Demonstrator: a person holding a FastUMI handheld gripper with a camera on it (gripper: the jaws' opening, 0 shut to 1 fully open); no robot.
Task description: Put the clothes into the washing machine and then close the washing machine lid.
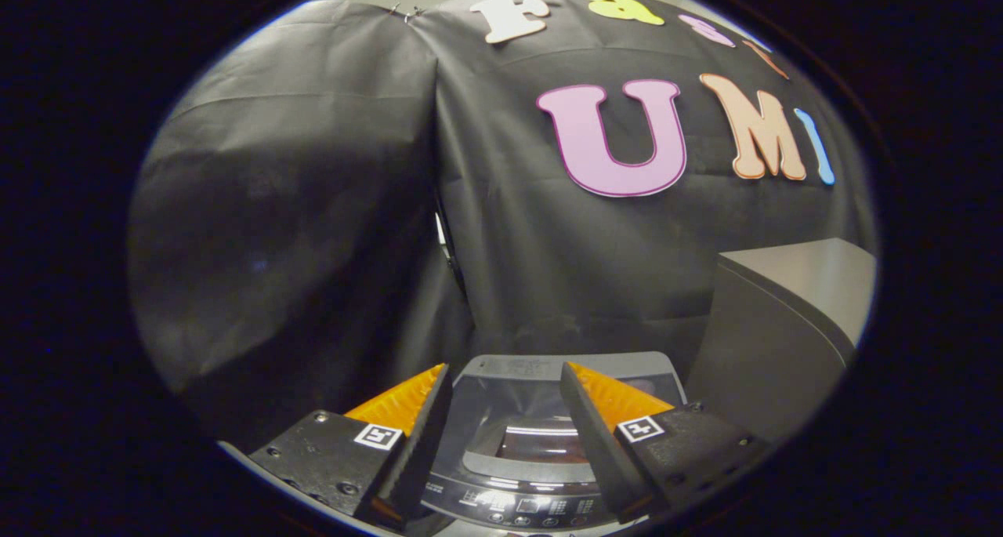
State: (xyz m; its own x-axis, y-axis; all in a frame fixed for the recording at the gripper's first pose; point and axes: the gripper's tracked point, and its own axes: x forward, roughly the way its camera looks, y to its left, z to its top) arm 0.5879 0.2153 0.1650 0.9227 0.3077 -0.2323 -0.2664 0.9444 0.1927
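Spread apart and holding nothing, the gripper (505,380) hovers above the washing machine (517,451), whose glass lid (521,423) lies shut between the fingers; a grey cabinet (772,325) stands just beside it.

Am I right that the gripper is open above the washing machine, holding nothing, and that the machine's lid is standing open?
Not quite. In the gripper view the gripper is open and holds nothing, hanging above the washing machine, but the lid lies flat and shut, its dark window reflecting light. The rest of your statement stands.
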